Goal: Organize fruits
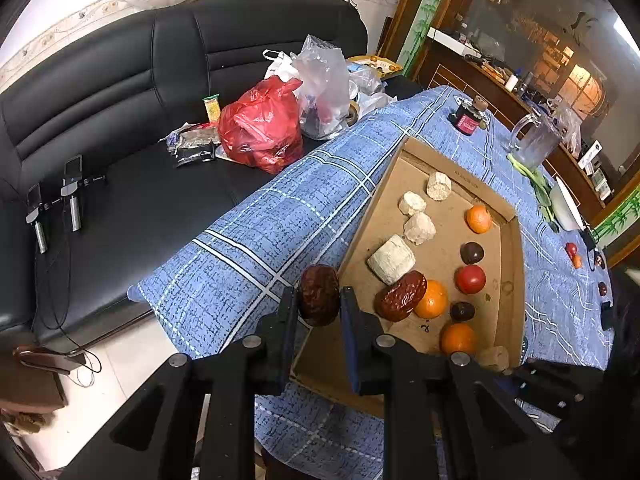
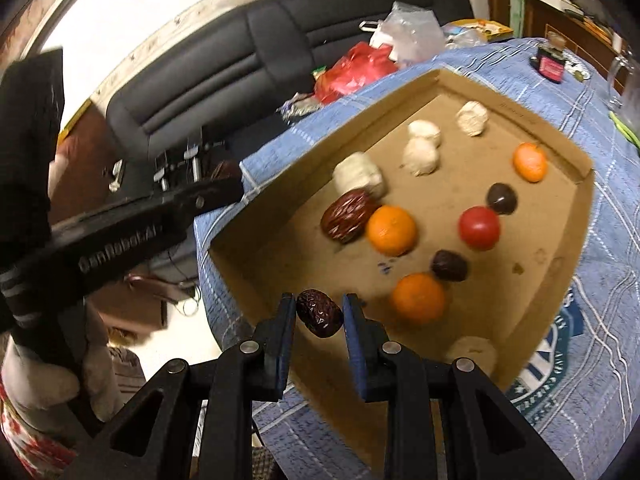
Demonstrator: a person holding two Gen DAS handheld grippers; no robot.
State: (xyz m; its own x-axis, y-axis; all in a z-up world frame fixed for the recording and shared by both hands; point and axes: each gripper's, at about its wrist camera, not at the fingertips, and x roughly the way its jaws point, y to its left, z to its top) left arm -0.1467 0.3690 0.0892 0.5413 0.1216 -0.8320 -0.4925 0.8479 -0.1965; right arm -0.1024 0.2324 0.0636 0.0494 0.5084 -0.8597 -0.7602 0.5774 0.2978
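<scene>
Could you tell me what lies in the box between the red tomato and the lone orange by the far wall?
A dark round fruit sits between the red tomato and the lone orange in the cardboard box; the right wrist view shows it best.

Table point(image 1: 256, 232) is covered w/ blue plaid cloth. On it are set: cardboard tray point(image 1: 510, 240) w/ fruit, small dark jar point(image 1: 466, 118), clear mug point(image 1: 536, 142), white dish point(image 1: 566, 204); few loose fruits point(image 1: 572, 250) are seen nr far edge.

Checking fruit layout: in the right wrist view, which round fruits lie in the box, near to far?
Nearest orange → small dark fruit → orange beside the wrinkled date → red tomato → dark round fruit → far orange.
</scene>
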